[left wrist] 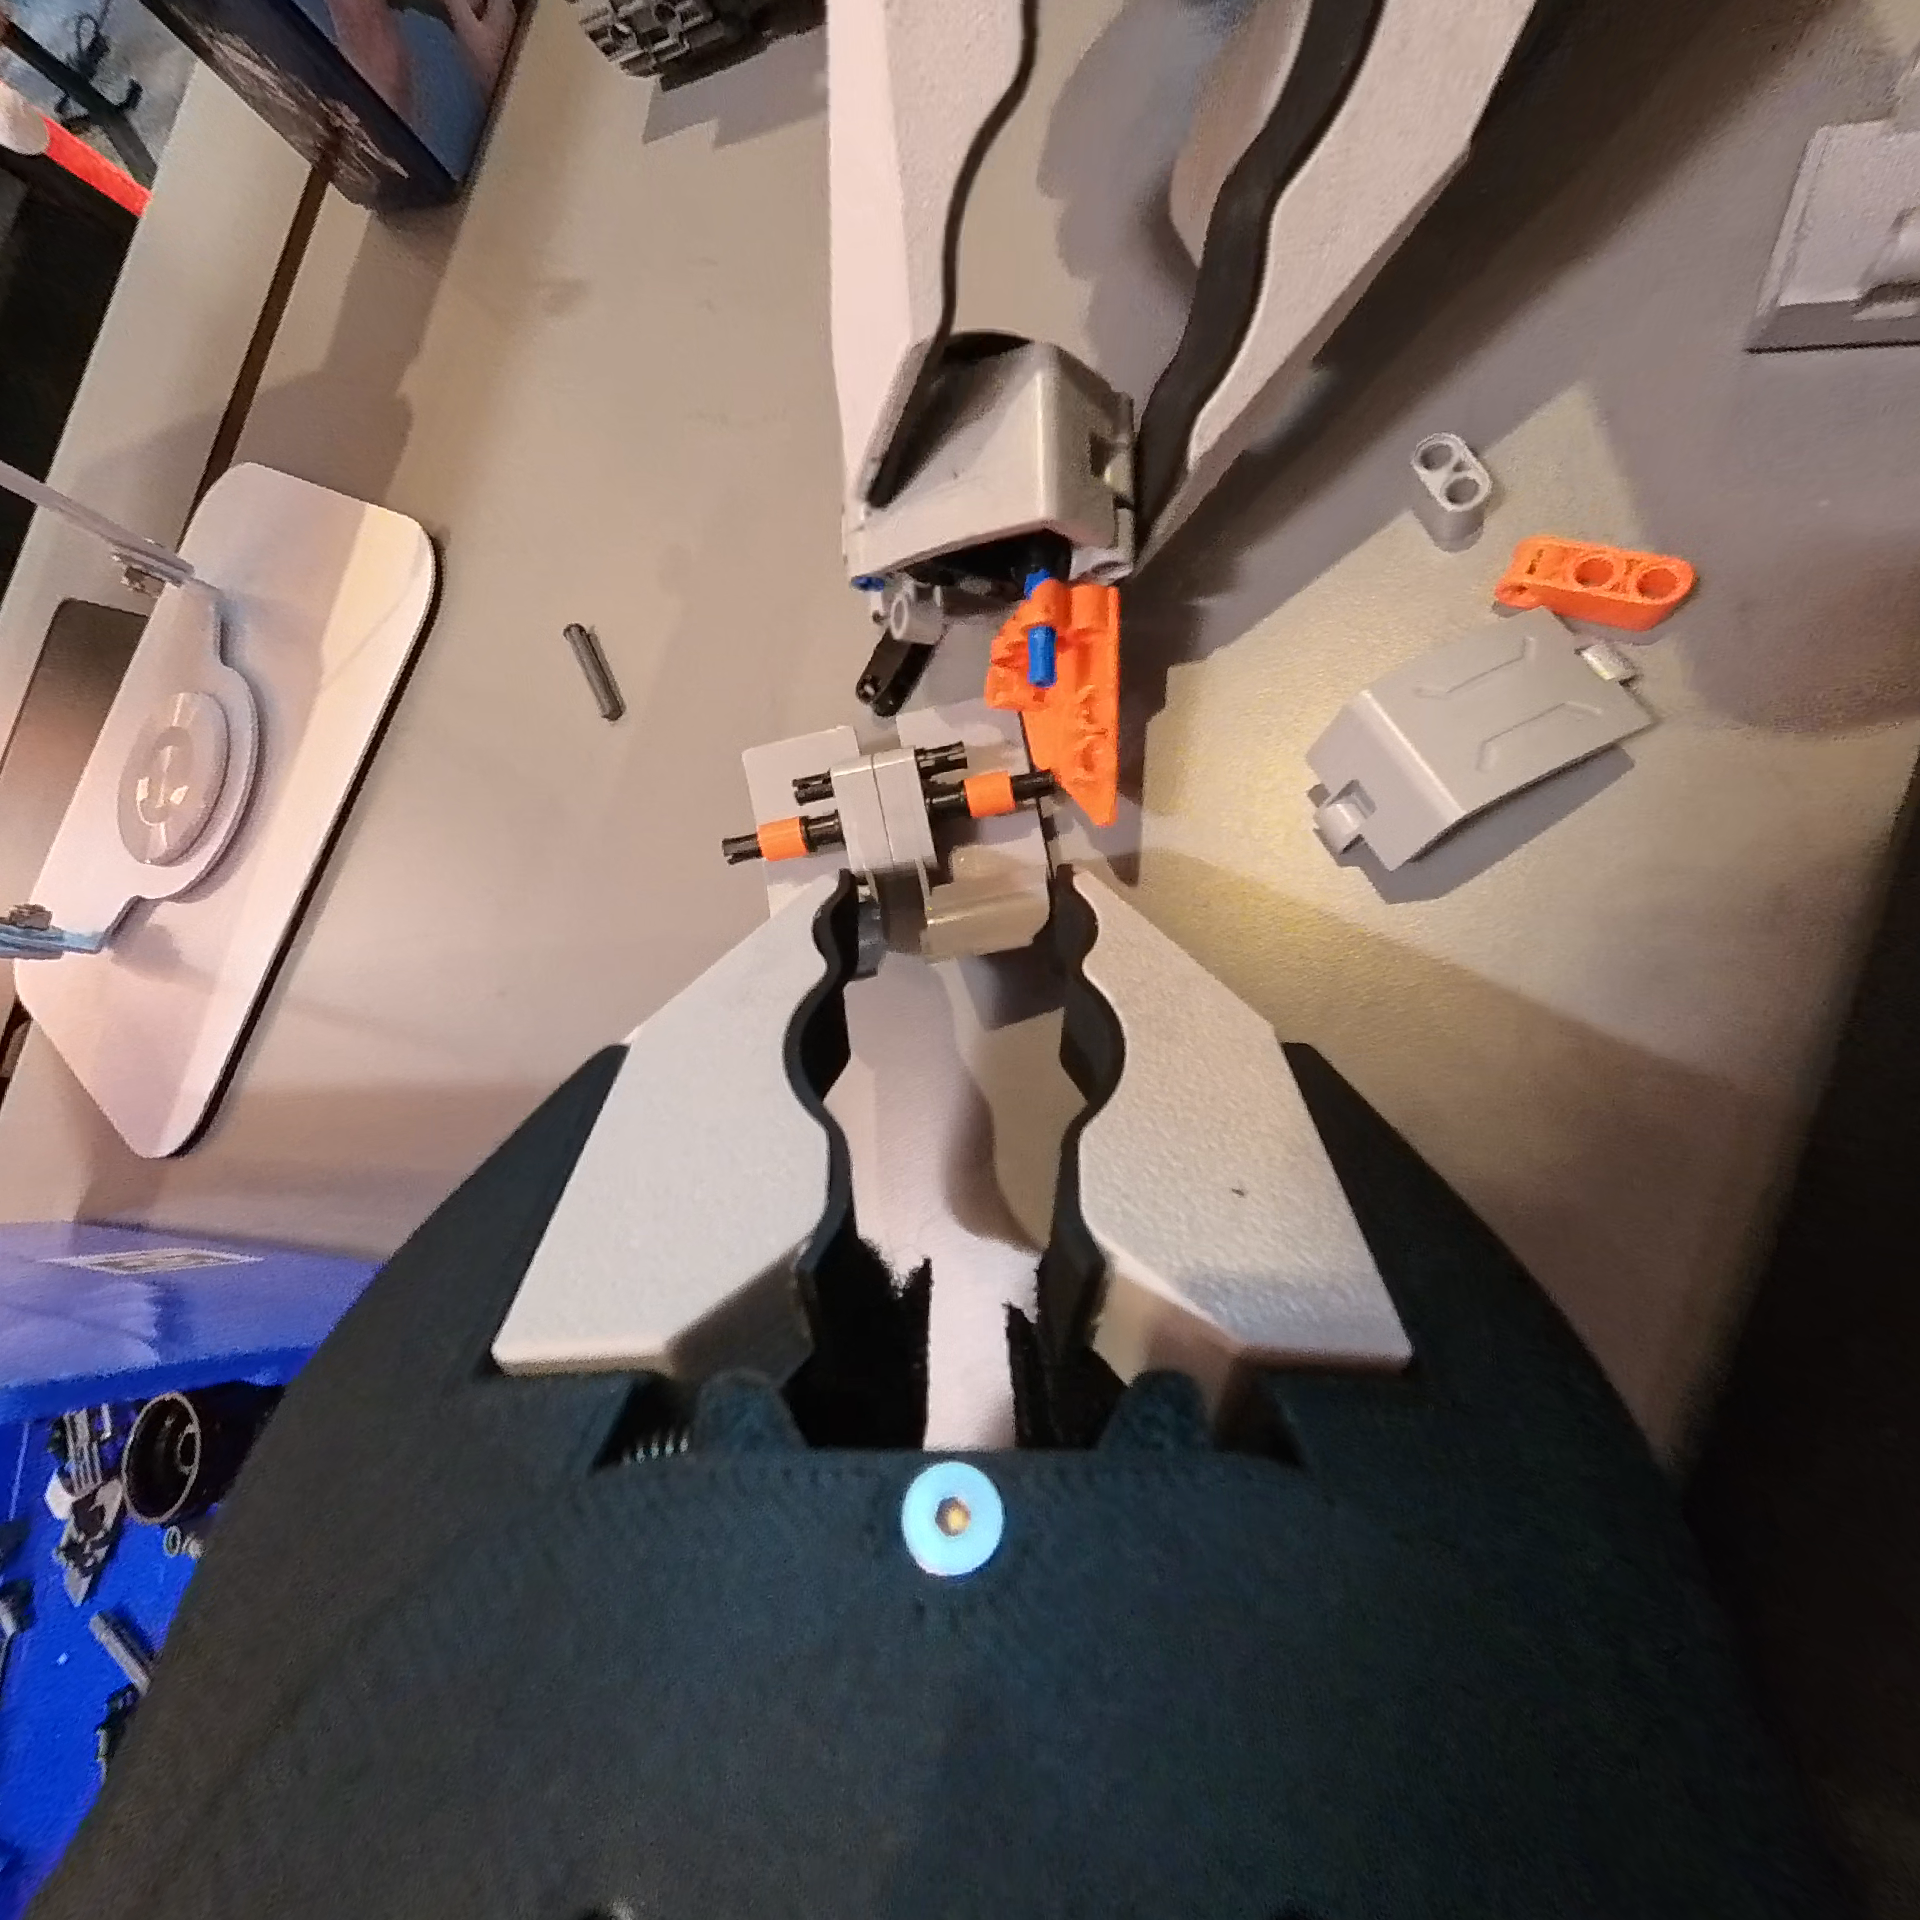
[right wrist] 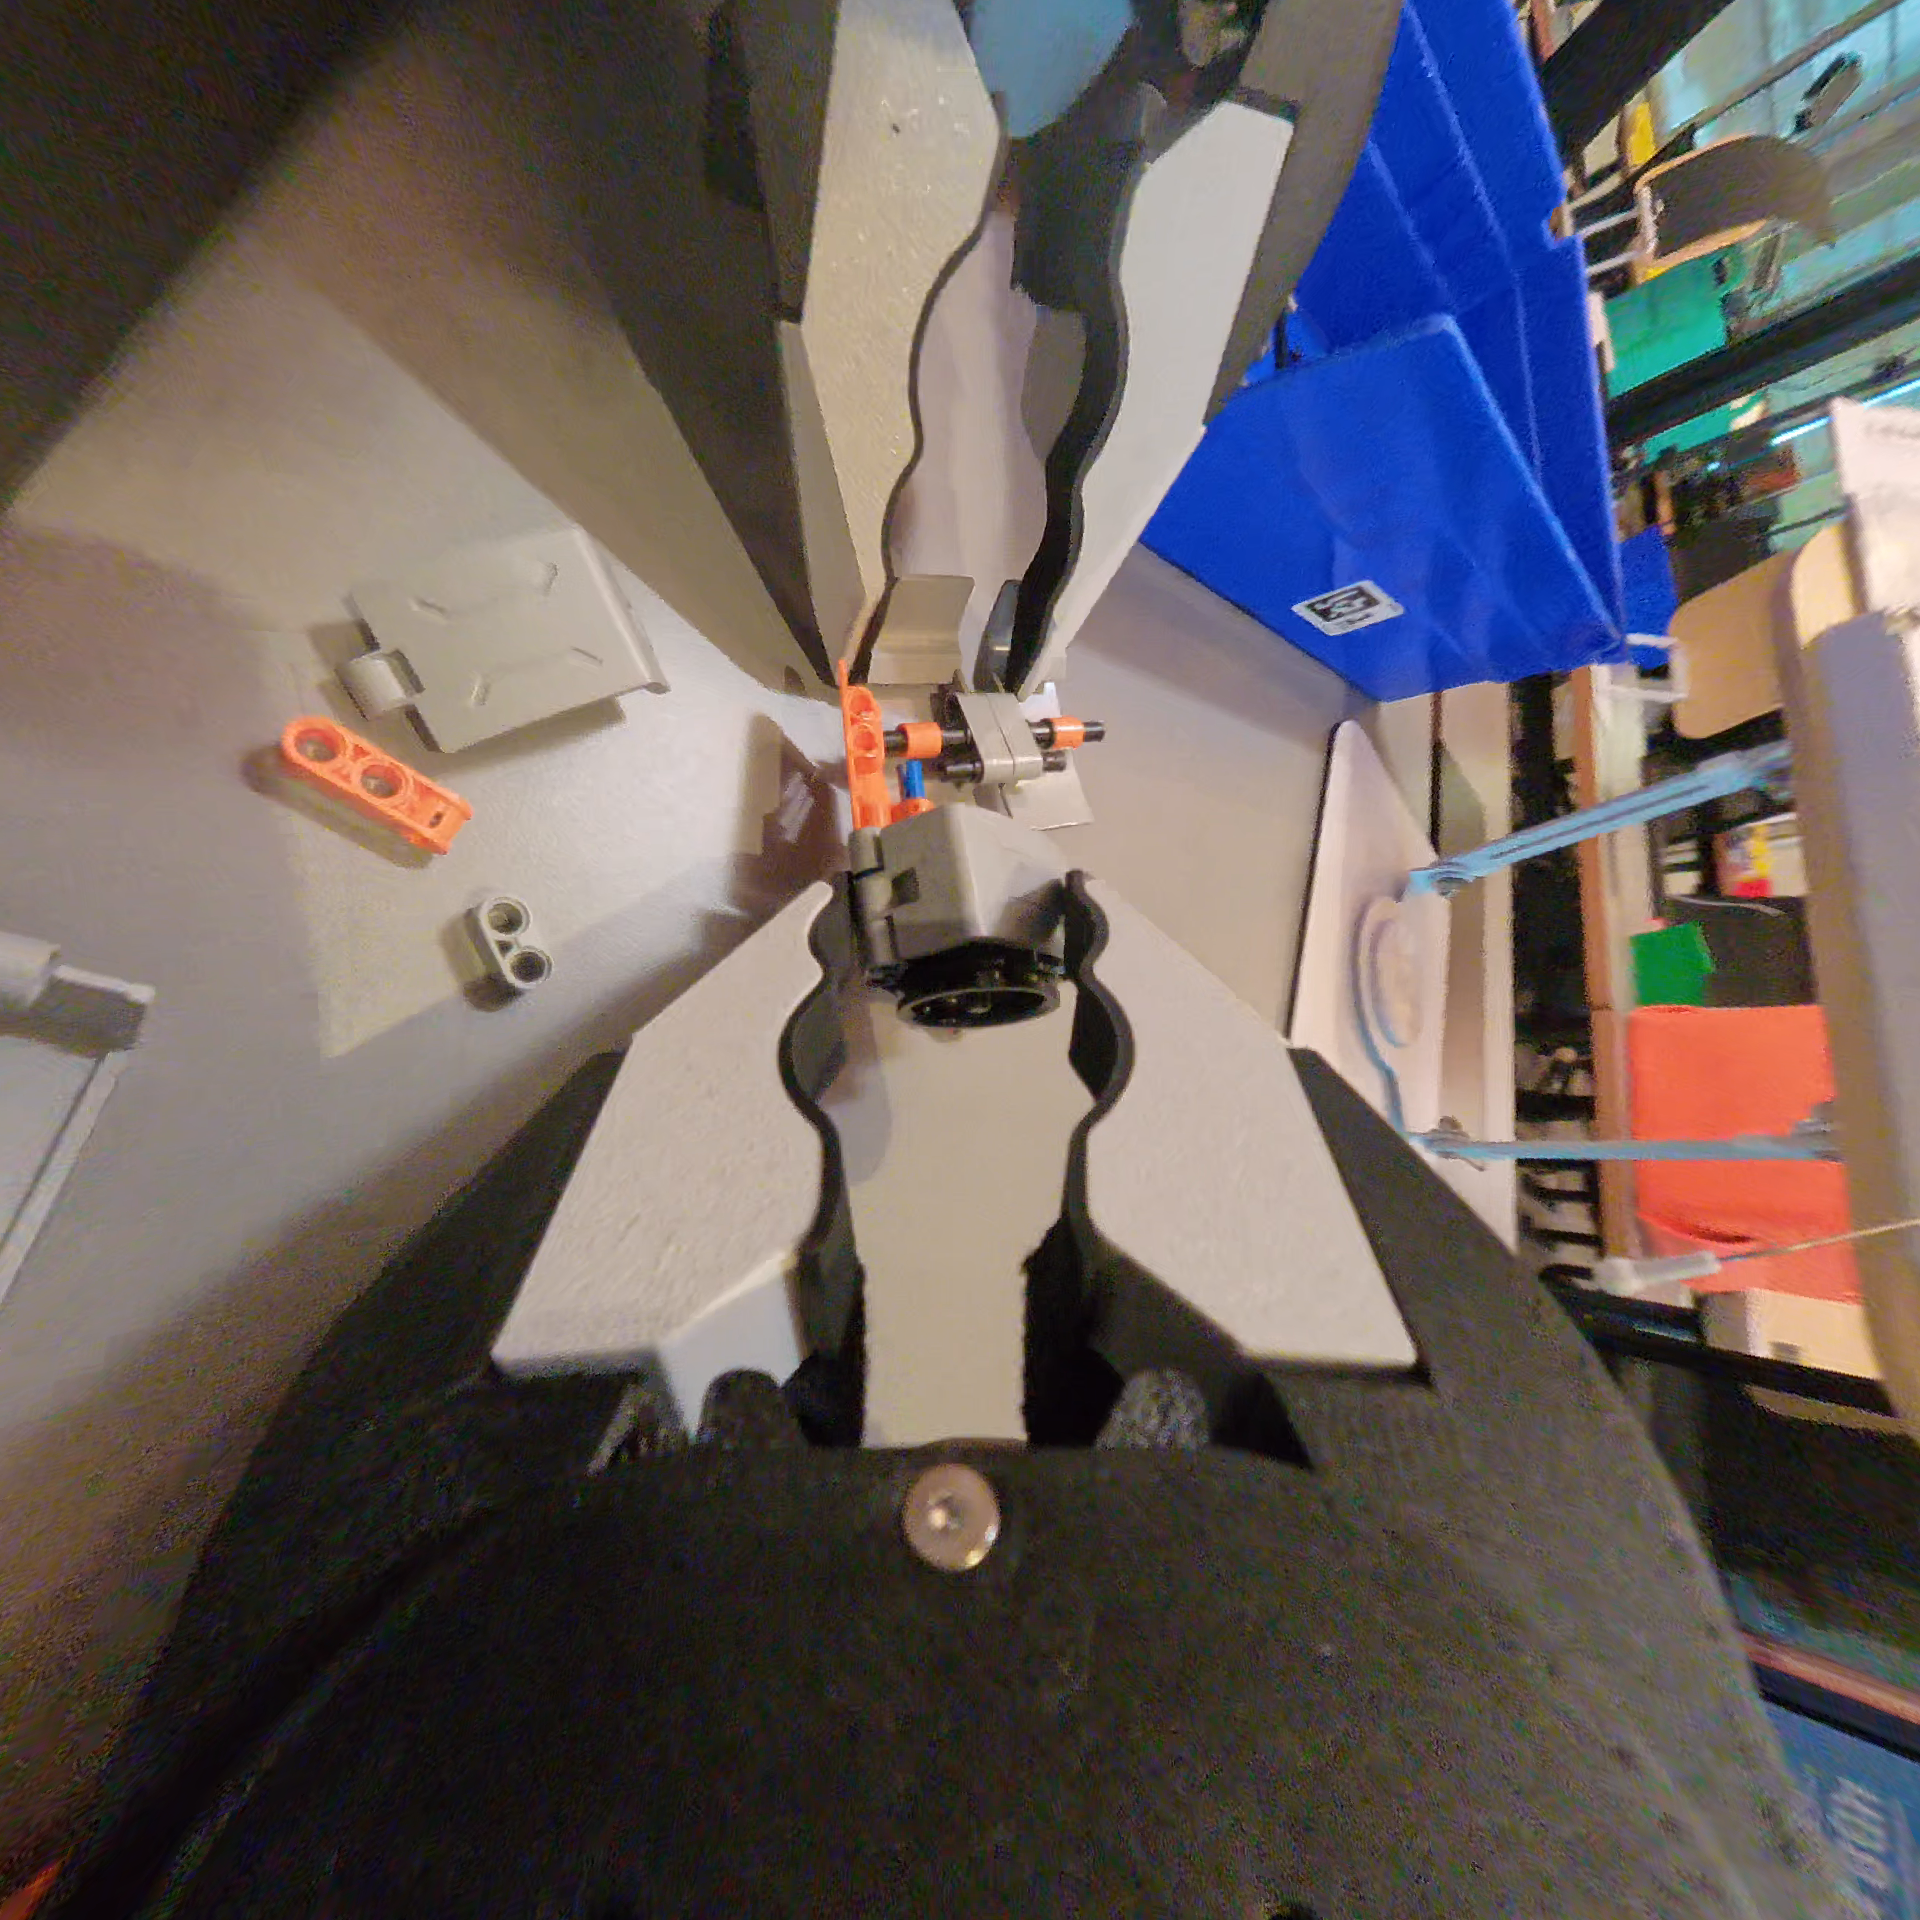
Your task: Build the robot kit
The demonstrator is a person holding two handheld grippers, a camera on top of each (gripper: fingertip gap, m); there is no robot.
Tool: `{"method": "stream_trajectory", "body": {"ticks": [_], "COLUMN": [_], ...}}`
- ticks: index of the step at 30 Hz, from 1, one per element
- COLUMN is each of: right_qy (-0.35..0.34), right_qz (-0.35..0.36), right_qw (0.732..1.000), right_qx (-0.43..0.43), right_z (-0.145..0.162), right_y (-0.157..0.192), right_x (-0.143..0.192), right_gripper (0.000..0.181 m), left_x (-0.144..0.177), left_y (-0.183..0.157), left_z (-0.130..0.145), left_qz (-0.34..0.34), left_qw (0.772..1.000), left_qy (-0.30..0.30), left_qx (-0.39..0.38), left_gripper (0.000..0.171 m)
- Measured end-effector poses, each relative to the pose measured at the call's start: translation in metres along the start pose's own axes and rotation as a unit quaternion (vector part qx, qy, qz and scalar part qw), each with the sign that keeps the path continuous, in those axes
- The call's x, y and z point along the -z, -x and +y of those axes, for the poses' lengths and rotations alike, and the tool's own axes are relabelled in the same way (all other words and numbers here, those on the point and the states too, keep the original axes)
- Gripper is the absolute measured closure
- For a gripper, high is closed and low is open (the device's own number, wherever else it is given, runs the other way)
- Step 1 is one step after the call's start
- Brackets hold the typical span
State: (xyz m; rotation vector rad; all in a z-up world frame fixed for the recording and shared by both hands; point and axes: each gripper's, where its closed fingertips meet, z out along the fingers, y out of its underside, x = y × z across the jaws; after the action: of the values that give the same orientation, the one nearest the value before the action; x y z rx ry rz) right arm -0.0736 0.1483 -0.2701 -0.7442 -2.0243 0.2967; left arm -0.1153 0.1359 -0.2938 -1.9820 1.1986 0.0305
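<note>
- Two grippers are seen tip to tip over a grey table (left wrist: 520,520), each closed on one half of a small toy-brick build.
- At 9 o'clock in the left wrist view, a white board (left wrist: 312,623) lies flat. A blue bin (left wrist: 104,1340) of small parts is seen at 8 o'clock.
- A loose black rod (left wrist: 594,670) is found between the board and the centre, well apart from both grippers.
- The left gripper (left wrist: 956,909) is narrowed onto a tan-grey block (left wrist: 982,920), which is pinched at the very fingertips. From this block a grey bracket (left wrist: 883,810) with black pins and orange sleeves is carried toward 12 o'clock.
- The right gripper (left wrist: 997,499), reaching in from 12 o'clock, is clamped on a grey housing (left wrist: 1029,447). In its own view the housing (right wrist: 956,873) is seen gripped squarely, its black round end facing the camera.
- An orange plate (left wrist: 1070,707) with a blue peg (left wrist: 1039,649) hangs from the housing, and the bracket's right-hand pin tip is touching it or just beside it. Which of the two cannot be told.
- Both holds are judged shallow, so any push along the pins is best kept straight and light, lest a block twist between the fingers.
- At 2 to 3 o'clock a grey two-hole link (left wrist: 1452,488), an orange beam (left wrist: 1595,582) and a grey lid (left wrist: 1475,748) lie loose, near one another and untouched.
</note>
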Motion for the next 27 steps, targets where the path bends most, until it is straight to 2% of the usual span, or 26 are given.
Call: {"method": "stream_trajectory", "body": {"ticks": [7,27], "right_qy": [-0.004,0.034], "right_qz": [0.028,-0.009], "right_qw": [0.999,0.998], "right_qx": [0.028,0.043], "right_z": [-0.008,0.007], "right_y": [-0.005,0.009], "right_x": [0.003,-0.003], "right_gripper": [0.144,0.145], "left_x": [0.003,0.0], "left_y": [0.005,-0.002], "left_z": [-0.002,0.0], "left_qz": [0.005,0.036], "left_qw": [0.999,0.998], "left_qy": [-0.013,-0.011], "left_qx": [0.031,0.055], "left_gripper": [0.137,0.137]}}
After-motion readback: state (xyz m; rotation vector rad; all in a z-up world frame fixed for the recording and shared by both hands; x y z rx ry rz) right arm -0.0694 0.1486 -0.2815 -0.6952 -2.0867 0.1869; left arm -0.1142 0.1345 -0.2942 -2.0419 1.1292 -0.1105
